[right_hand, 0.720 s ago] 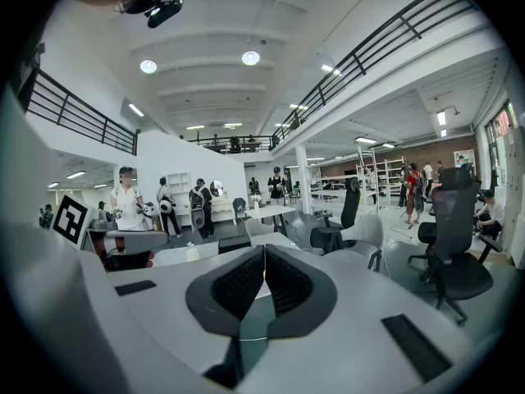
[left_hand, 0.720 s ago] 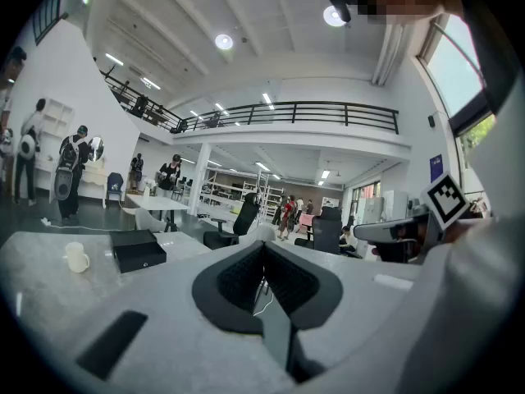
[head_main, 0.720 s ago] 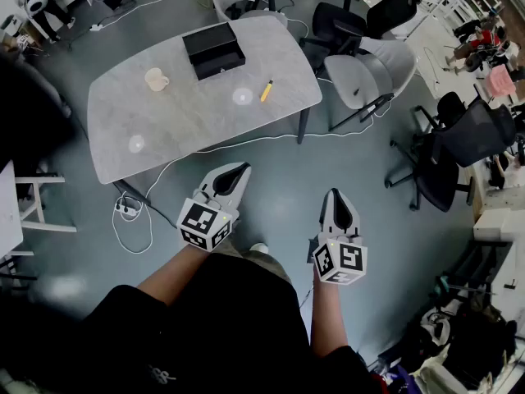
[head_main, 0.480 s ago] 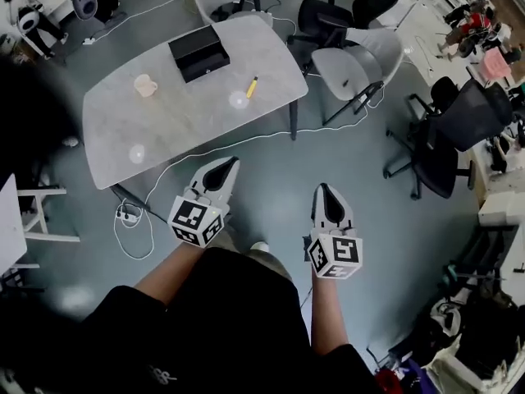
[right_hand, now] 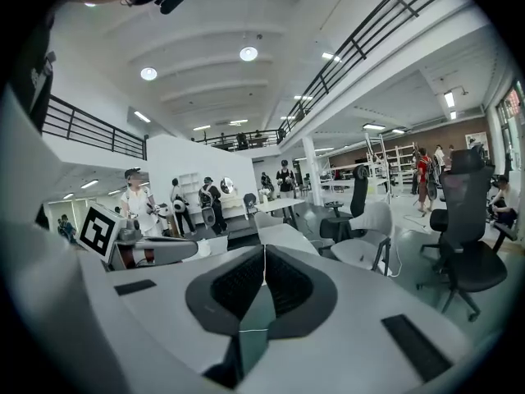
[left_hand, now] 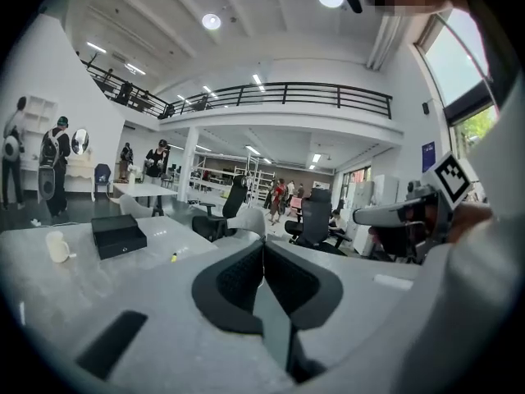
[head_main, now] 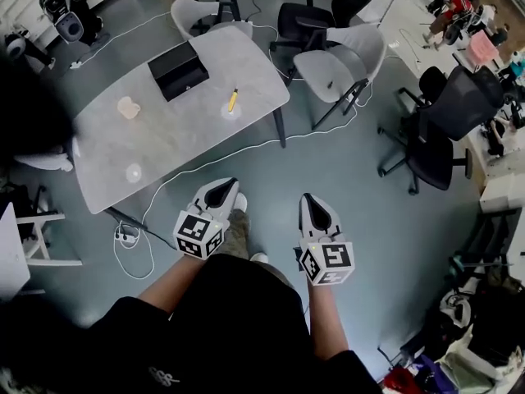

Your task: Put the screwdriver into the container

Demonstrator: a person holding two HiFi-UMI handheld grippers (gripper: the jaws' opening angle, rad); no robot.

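— Grey floor (head_main: 344,187) all round, and one grey table (head_main: 164,138). Where is the screwdriver (head_main: 233,99)?
— It lies flat near the table's right edge. It is yellow and small. The container (head_main: 177,70), a black box, sits by the far edge, a bit apart from it. A cup (head_main: 128,107) stands further left.
— Will it be hard to pick up?
— I think not. It looks light and stiff, but thin, so it may roll or slip. Best pinch it across the middle.
— And the tools?
— The left gripper (head_main: 228,187) and right gripper (head_main: 309,201) are both shut tight, with nothing in them. They hang over the floor, well apart from the table.
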